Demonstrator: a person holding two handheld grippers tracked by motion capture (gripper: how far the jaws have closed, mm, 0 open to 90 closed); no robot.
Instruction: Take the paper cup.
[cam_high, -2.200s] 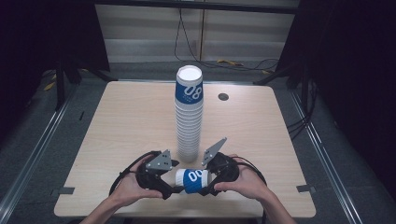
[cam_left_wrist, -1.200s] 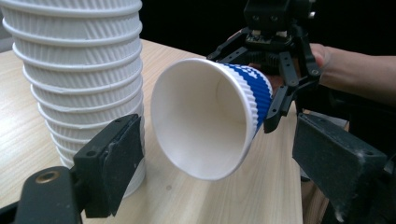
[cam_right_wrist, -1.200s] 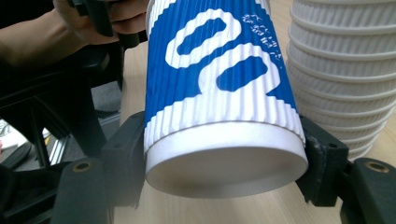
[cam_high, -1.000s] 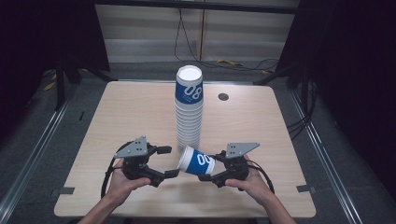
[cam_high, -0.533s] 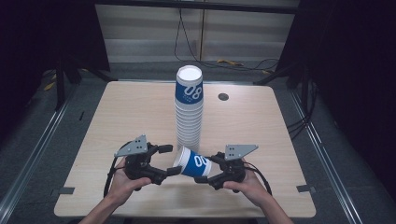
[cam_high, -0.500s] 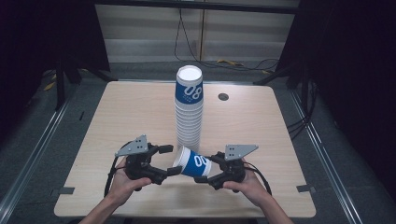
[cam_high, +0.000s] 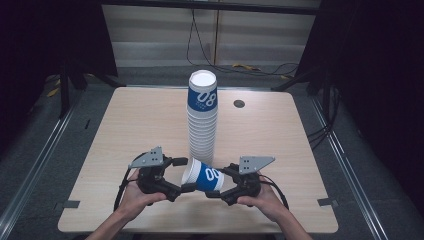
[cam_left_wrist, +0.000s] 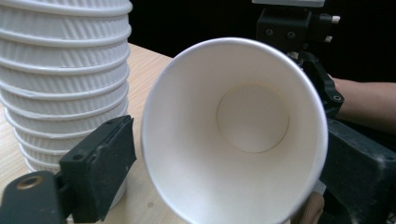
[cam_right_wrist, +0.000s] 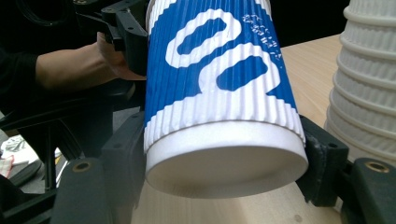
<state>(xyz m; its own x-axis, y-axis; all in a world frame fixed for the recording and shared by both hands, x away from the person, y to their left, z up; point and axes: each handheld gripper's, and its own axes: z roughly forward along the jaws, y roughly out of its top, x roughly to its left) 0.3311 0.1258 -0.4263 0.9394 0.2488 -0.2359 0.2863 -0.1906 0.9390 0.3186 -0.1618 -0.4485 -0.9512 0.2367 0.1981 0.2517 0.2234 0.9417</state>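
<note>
On the left of the high view, the left claw is spread wide, and its two jaws stand at either side of the open mouth of the blue cup. In the left gripper view a small gap shows between the near pad and the white rim, so this claw does not press the cup. The cup lies on its side above the front part of the surface, just before the foot of the tall cup stack. On the right, the right claw grips the cup near its bottom end, with both pads tight against the ribbed wall.
</note>
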